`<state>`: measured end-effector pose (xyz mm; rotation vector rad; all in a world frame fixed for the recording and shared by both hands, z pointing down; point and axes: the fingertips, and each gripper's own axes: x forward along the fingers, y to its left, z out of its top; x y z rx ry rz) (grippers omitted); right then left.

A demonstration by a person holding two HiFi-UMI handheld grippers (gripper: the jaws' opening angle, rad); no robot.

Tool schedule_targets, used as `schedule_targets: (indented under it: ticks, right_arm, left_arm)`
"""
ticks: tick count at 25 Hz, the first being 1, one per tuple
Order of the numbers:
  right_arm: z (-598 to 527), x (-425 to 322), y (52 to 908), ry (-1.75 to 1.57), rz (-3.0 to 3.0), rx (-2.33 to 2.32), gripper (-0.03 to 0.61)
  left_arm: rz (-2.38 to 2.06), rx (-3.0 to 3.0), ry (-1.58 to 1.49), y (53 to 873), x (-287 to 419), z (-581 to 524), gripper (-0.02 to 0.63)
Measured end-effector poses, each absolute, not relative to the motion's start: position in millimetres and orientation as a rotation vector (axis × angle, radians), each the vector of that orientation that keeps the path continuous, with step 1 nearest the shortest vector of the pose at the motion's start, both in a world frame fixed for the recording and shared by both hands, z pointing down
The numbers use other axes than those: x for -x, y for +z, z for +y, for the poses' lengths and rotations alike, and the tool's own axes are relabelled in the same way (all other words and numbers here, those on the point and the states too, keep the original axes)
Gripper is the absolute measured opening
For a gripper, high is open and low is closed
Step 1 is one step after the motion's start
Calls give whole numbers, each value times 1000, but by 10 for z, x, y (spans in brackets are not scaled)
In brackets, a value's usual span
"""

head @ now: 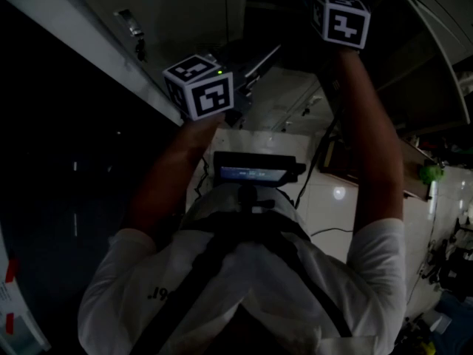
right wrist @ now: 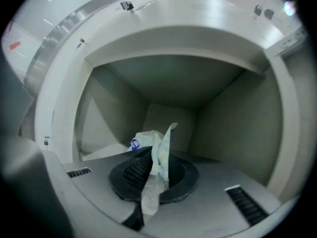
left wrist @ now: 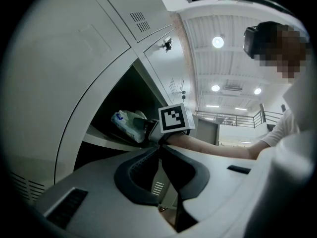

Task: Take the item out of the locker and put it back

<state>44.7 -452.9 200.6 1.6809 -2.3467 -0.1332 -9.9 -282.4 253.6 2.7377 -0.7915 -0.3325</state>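
A crumpled white plastic packet (right wrist: 148, 142) with a blue mark hangs pinched between the pads of my right gripper (right wrist: 157, 156), which is shut on it. The gripper faces into an open grey locker compartment (right wrist: 223, 128), and the packet is above the shelf floor (right wrist: 99, 152) near the mouth. In the left gripper view the same packet (left wrist: 126, 124) sits at the compartment opening, held by my right gripper (left wrist: 144, 129) below its marker cube (left wrist: 175, 118). My left gripper (left wrist: 159, 148) hangs back outside the locker, tips together with nothing between them. In the head view only the two cubes (head: 199, 87) (head: 341, 21) show.
Closed locker doors (left wrist: 74, 58) with vent slots stand to the left of and above the open compartment. A shut compartment door with a latch (left wrist: 168, 44) is further along the row. The person's chest rig and a small screen (head: 251, 172) fill the lower head view.
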Motion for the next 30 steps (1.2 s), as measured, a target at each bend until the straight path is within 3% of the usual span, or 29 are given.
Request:
schedule_targets:
  ticks: [14, 30]
  right_arm:
    - [-4040, -499, 1940, -223, -2446, -1690, 3]
    - [-3281, -722, 2287, -103, -2521, -1714, 3]
  left_arm:
    - [-765, -2733, -347, 2588, 162, -2610, 12]
    - [-716, -2715, -367, 2655, 223, -2267, 0]
